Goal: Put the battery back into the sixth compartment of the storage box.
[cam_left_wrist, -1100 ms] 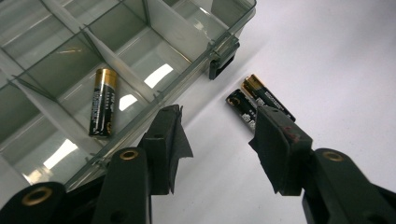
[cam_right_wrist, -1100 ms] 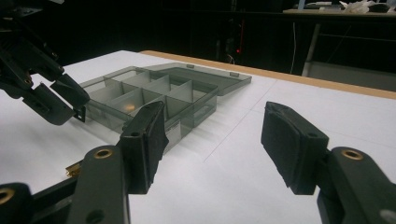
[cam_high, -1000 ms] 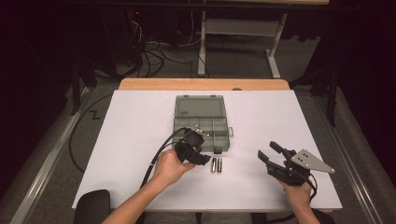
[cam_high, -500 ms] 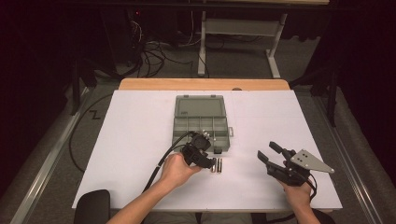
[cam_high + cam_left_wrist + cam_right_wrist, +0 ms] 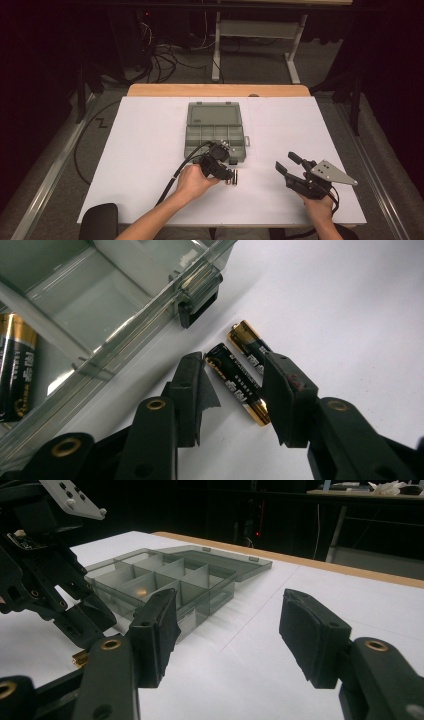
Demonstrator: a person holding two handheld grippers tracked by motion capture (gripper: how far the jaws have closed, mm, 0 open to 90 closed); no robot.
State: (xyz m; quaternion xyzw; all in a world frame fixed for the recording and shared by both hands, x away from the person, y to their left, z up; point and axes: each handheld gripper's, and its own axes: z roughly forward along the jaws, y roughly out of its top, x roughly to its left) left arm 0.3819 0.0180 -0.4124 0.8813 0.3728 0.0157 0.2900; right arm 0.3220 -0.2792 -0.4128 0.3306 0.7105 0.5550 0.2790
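Batteries (image 5: 240,380), two side by side on the table just near of the open organizer box (image 5: 216,131), lie lengthwise between the closing, half-open, not-yet-gripping left gripper (image 5: 232,390); right gripper (image 5: 235,625) rests open, empty.

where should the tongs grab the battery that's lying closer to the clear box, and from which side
Grip the nearer battery across its round body at mid-length, coming straight down from above. It lies flat on the table with a second battery close alongside, so one pad must slip into that narrow gap. The left tongs already straddle it, jaws just closing, pads apparently not yet pressing.
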